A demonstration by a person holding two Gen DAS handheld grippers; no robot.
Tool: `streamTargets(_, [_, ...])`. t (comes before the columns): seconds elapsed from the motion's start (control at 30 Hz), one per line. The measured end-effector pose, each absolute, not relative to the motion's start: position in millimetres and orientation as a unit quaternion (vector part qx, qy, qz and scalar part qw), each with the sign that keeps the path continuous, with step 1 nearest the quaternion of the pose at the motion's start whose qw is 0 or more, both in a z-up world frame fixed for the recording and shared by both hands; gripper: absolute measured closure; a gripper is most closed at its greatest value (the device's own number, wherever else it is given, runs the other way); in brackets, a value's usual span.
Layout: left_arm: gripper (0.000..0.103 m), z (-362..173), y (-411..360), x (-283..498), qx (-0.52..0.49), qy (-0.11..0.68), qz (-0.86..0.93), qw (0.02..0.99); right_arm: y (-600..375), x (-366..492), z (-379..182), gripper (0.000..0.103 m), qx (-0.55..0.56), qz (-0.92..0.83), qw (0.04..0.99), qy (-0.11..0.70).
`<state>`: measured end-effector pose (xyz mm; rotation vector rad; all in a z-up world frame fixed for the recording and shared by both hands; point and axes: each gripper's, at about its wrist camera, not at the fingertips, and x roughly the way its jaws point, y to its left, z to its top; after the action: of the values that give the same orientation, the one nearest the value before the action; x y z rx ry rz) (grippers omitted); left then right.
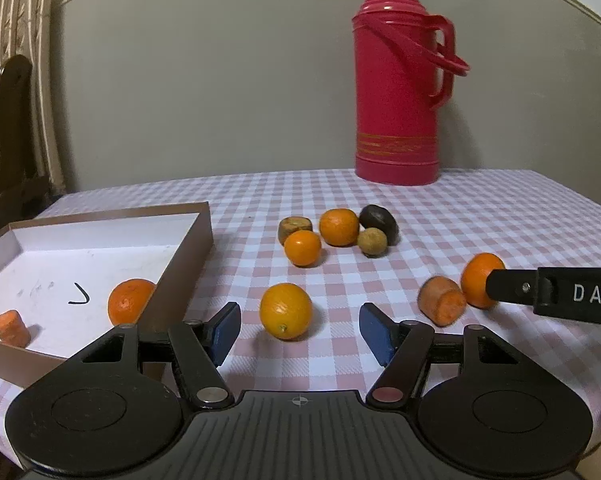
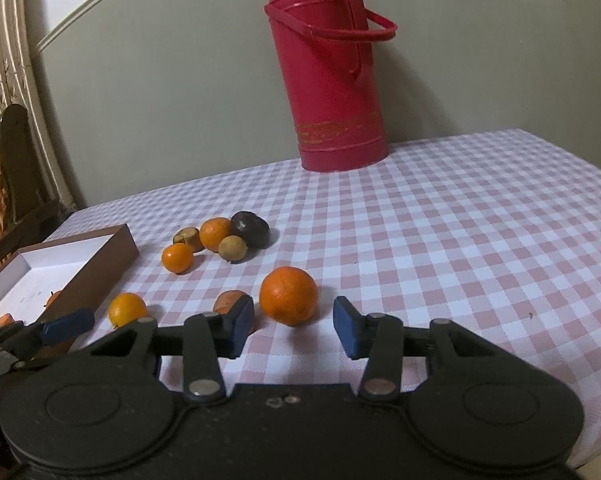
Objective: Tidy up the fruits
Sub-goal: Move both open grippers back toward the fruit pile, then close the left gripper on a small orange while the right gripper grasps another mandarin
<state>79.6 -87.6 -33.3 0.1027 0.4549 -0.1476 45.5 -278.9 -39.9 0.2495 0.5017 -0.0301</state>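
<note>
Both tools tilt slightly downward, low over the checked tabletop. The left tool stands open, pads clear of the yellow-orange fruit just ahead between them. The right tool is likewise open around a larger orange, pads not touching. A box lies left of the left tool.
</note>
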Motion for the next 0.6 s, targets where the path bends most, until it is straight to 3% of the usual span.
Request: streamTargets(0.6, [0.037, -39.0, -91.4, 101.1, 0.043, 0.239, -0.063, 0.968, -281.3, 64.0, -39.5, 0.066, 0.128, -0.025, 0.96, 0.246])
